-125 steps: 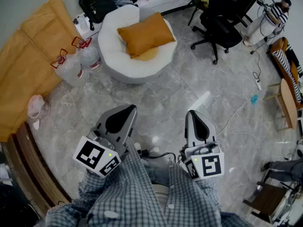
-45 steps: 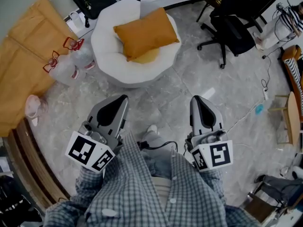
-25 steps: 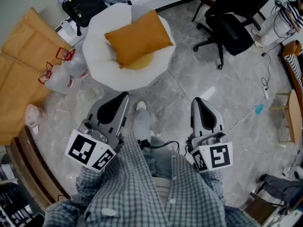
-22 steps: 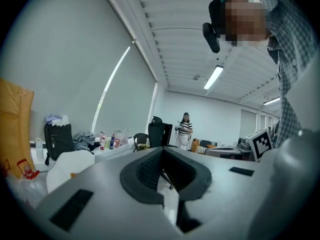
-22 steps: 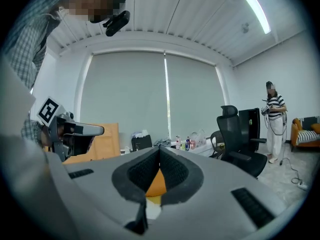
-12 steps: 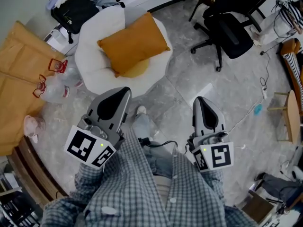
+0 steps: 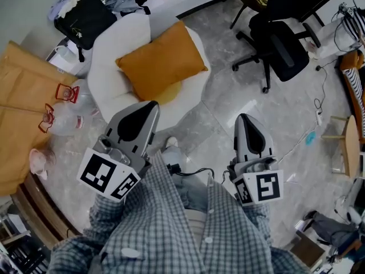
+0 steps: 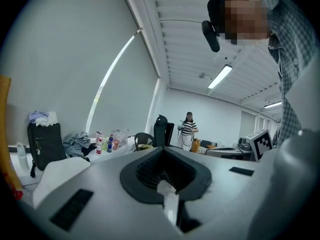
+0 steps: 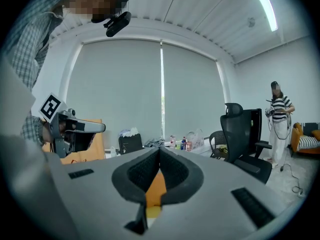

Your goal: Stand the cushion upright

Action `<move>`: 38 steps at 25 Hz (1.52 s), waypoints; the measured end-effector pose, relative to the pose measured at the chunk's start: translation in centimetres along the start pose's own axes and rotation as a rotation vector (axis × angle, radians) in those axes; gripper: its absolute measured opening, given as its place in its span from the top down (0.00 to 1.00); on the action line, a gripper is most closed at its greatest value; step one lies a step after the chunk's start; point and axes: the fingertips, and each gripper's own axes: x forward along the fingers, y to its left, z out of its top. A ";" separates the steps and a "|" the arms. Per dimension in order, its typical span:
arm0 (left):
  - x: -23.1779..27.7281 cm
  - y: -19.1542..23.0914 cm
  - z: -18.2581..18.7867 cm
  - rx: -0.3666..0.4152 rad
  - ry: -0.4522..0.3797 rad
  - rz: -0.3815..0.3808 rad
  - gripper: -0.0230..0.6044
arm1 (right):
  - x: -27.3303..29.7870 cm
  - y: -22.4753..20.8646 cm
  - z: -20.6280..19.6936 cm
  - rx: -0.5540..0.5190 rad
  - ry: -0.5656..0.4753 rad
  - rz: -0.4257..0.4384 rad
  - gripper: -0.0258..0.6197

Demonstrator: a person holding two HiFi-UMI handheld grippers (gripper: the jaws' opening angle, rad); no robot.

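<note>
Head view first: finds the orange cushion lying on the white round seat, not yet upright, ahead of both tools. Shows the left gripper low at the seat's near edge and the right gripper over bare floor, well apart from the cushion, jaws pressed together on both and nothing pinched. Takes in a black office chair at upper right and a black bag behind the seat.

Over to the left gripper view: jaws shut tight and empty, with the seat's white edge at left and a person in a striped top far off.

Right gripper view: jaws closed, empty, and catches the cushion's orange through the gap beneath them.
</note>
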 end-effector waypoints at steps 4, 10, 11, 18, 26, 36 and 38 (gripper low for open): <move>1.0 3.0 0.3 -0.021 0.000 0.009 0.95 | 2.8 0.0 0.1 -0.008 0.019 0.002 0.95; 2.0 5.8 0.3 -0.048 0.002 0.038 0.95 | 5.5 -0.3 0.1 -0.005 0.046 0.002 0.95; 2.1 6.2 0.4 -0.049 -0.001 0.046 0.95 | 5.9 -0.4 0.2 -0.007 0.048 0.005 0.95; 1.7 8.8 1.4 -0.061 -0.038 0.141 0.95 | 9.7 -0.4 1.3 -0.043 0.042 0.084 0.95; 3.7 11.0 1.8 -0.070 -0.058 0.272 0.95 | 15.7 -2.4 2.1 -0.055 0.027 0.200 0.95; 9.5 13.0 2.6 -0.132 -0.091 0.444 0.95 | 25.7 -5.8 2.4 -0.124 0.074 0.432 0.95; 10.2 13.3 2.5 -0.149 -0.102 0.491 0.95 | 27.7 -5.5 2.0 -0.133 0.090 0.499 0.95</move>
